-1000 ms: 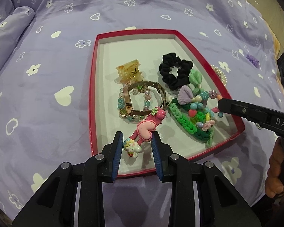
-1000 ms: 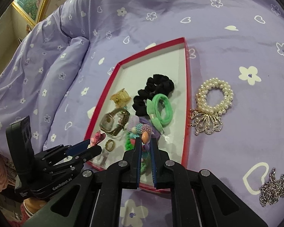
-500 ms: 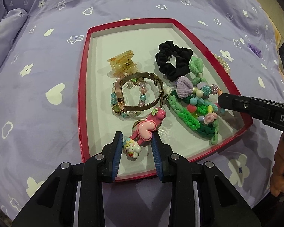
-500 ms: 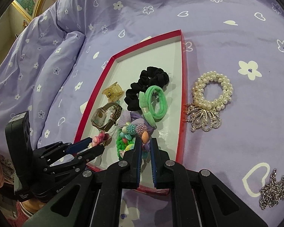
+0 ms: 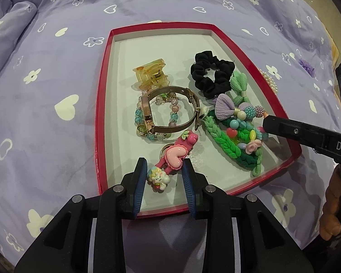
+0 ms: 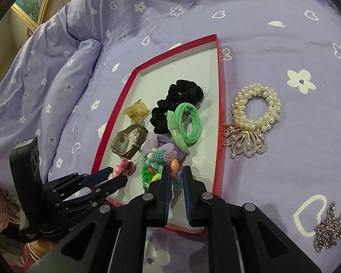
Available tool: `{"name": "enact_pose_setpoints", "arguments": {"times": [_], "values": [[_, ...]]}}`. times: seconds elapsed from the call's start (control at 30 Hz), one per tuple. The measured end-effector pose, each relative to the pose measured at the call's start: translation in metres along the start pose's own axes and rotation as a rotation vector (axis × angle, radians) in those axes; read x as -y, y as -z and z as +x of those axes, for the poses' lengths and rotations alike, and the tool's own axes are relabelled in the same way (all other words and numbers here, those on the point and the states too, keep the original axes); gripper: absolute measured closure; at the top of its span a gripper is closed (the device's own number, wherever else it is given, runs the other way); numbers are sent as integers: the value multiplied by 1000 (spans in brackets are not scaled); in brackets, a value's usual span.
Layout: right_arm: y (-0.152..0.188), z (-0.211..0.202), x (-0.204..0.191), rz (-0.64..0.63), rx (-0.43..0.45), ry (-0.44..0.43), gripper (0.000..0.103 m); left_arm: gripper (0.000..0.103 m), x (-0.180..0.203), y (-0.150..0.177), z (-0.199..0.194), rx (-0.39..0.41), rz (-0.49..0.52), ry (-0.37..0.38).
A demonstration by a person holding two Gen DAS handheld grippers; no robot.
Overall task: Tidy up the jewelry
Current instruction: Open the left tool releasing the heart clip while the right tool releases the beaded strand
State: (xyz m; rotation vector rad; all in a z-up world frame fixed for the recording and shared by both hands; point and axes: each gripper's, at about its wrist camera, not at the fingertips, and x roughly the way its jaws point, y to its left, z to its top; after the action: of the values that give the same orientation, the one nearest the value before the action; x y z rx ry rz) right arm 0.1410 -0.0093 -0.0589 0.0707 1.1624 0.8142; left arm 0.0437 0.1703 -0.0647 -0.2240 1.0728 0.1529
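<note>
A red-rimmed tray (image 5: 101, 104) (image 6: 218, 104) lies on the purple bedspread. It holds a pink heart hair clip (image 5: 175, 159), a watch (image 5: 170, 111), a beaded bracelet, an amber claw clip (image 5: 151, 74), a black scrunchie (image 5: 210, 75) (image 6: 177, 102), a green hair tie (image 6: 186, 122) and a green braided beaded band (image 5: 236, 141). My left gripper (image 5: 164, 170) is open, its fingers either side of the pink clip's near end. My right gripper (image 6: 176, 176) is open a little over the beaded band's end; it also shows in the left wrist view (image 5: 268, 125).
Right of the tray on the bedspread lie a pearl scrunchie (image 6: 257, 107), a rhinestone brooch (image 6: 247, 143) and a silver chain (image 6: 332, 227). A fold of quilt (image 6: 56, 68) rises at the left. A framed picture (image 6: 31, 4) is far left.
My right gripper's fingers have parted slightly and the beaded band's end now lies loose between them. Both grippers drew back a little from the tray. The left gripper stays open around the pink clip.
</note>
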Motion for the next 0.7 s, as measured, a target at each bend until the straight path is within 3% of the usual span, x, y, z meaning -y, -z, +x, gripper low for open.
{"name": "enact_pose_setpoints", "arguments": {"times": [0.27,0.47,0.7], "values": [[0,0,-1,10,0,-8,87,71,0,0,1,0,-2,1],[-1,-2,-2,7,2,-10,78,67,0,0,0,0,-11,5],[-1,-7,-3,16,11,-19,70,53,-4,2,-9,21,-43,20]]}}
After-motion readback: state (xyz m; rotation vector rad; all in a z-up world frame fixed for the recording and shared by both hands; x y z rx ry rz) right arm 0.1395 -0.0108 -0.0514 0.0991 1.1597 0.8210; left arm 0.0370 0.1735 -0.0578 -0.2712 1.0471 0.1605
